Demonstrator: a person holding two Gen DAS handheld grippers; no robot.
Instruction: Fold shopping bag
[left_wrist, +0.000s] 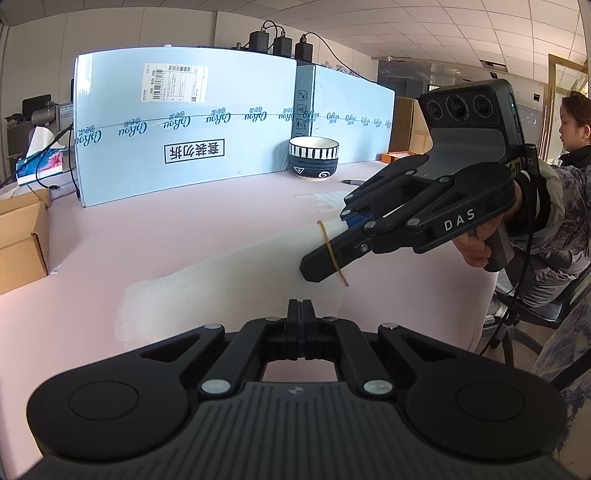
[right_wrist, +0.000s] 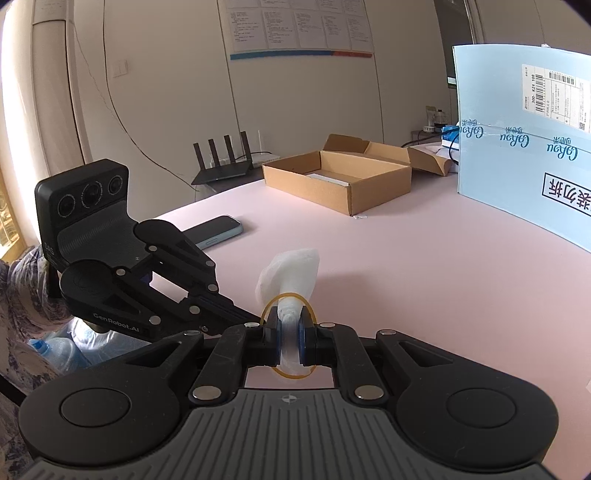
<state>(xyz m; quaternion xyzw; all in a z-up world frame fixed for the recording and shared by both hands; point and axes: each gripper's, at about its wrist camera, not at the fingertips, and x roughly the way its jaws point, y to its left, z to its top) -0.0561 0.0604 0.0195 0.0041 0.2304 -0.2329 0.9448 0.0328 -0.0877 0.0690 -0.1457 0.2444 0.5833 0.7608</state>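
The white translucent shopping bag (left_wrist: 221, 273) lies rolled into a long strip on the pink table (left_wrist: 147, 229). My right gripper (left_wrist: 327, 240) is shut on one end of it, and the free end (right_wrist: 291, 269) sticks out past the fingertips (right_wrist: 290, 317). A tan rubber band (right_wrist: 291, 294) loops around both right fingers and shows as a thin arc (left_wrist: 328, 247) in the left wrist view. My left gripper (left_wrist: 301, 304) is shut at the bag's near edge, just below the right gripper's tip. Its fingers (right_wrist: 229, 306) reach in from the left; the tips are hidden there.
Two pale blue cartons (left_wrist: 184, 129) stand along the back with a striped bowl (left_wrist: 313, 157) in front. An open cardboard box (right_wrist: 336, 181), a phone (right_wrist: 214, 230) and a router (right_wrist: 225, 162) sit at the left end. A person (left_wrist: 572, 155) sits at the table's right.
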